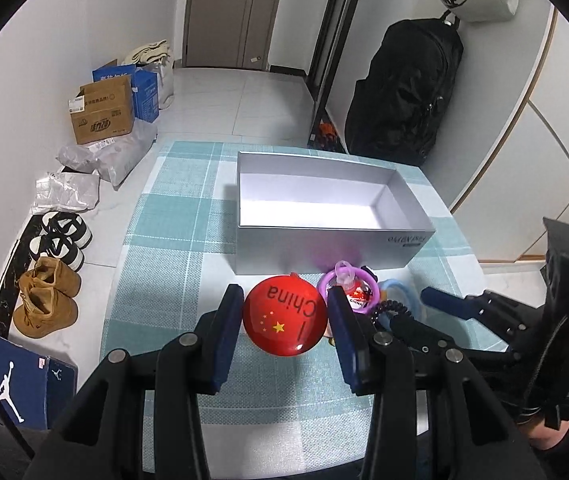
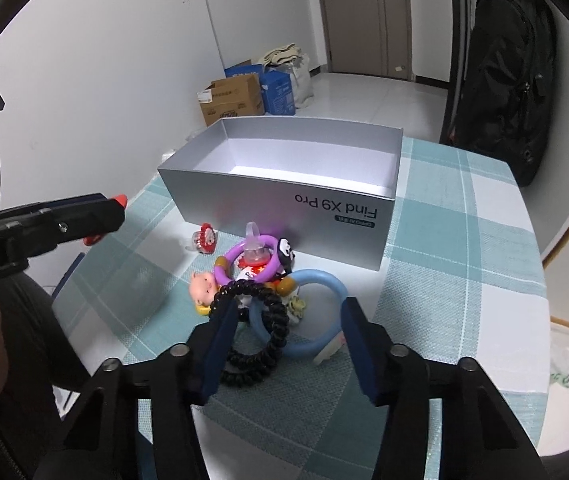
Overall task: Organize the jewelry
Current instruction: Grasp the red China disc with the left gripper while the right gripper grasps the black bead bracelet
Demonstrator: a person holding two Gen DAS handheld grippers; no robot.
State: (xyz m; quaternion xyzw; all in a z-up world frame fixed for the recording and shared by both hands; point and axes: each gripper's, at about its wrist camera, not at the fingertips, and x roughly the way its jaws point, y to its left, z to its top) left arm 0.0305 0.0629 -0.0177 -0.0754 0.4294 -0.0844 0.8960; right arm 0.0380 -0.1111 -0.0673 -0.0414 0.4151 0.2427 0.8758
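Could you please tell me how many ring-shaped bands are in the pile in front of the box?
3: a purple ring nearest the box, a blue ring beside it, and a black coiled hair tie nearest the right gripper. Others may be hidden beneath.

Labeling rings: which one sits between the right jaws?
The black coiled hair tie, lying against the left jaw; the pale blue plastic ring is partly there too, the purple ring lies beyond.

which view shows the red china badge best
The left wrist view: the red China badge fills the space between the left claw fingers, its flag and lettering readable. In the right wrist view only red slivers peek out past the left claw.
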